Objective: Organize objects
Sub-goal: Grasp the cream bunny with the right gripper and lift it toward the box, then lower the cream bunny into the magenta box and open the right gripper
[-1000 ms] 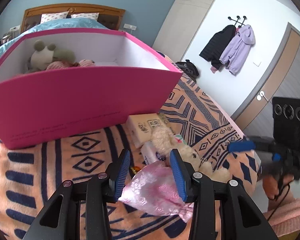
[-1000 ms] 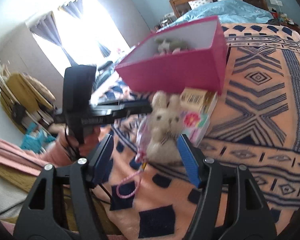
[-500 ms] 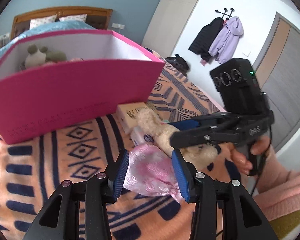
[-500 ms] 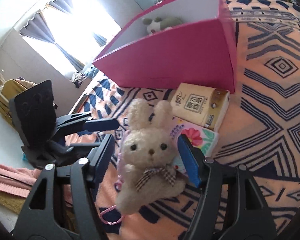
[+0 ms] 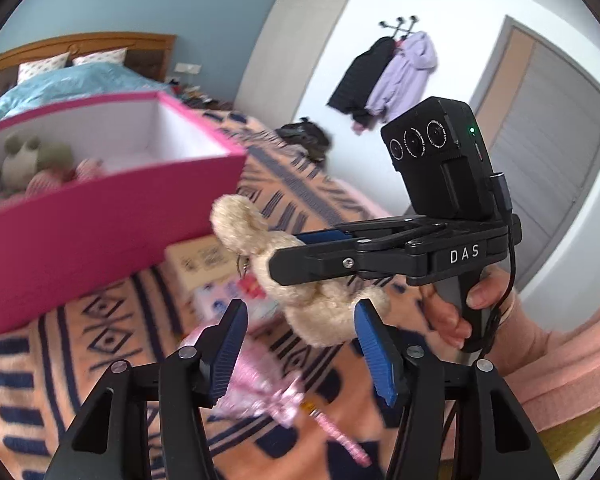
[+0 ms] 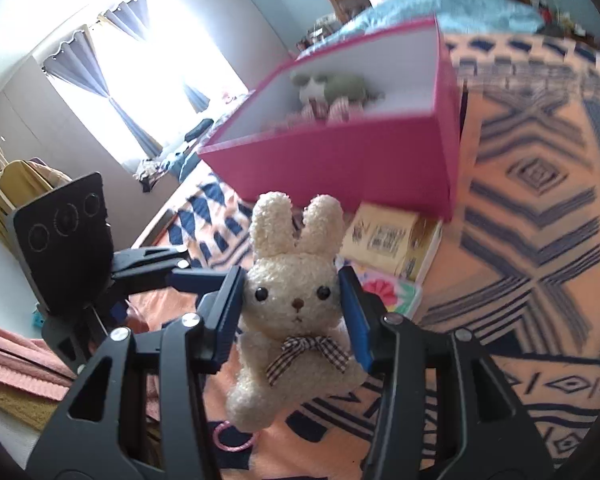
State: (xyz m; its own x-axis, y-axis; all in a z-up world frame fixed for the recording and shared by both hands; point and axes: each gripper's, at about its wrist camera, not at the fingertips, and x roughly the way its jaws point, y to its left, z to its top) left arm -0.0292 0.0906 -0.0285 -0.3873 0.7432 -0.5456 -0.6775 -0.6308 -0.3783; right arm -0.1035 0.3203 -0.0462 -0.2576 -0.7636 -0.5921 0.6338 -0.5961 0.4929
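Blue ribbed pads of the right gripper point(image 6: 292, 300) press on both sides of the bunny's point(image 6: 294, 304) head, pinching the fuzzy cream plush with its checked bow clear of the blanket point(image 6: 540, 208). Spread wide with nothing between its pads, the left gripper point(image 5: 298, 344) hangs over a shiny pink pouch point(image 5: 256, 384) lying on the patterned orange blanket. Behind stands the open pink box point(image 6: 340, 160), white inside, holding a grey-green plush point(image 6: 332, 88); two flat packets point(image 6: 388, 240) lie against its front.
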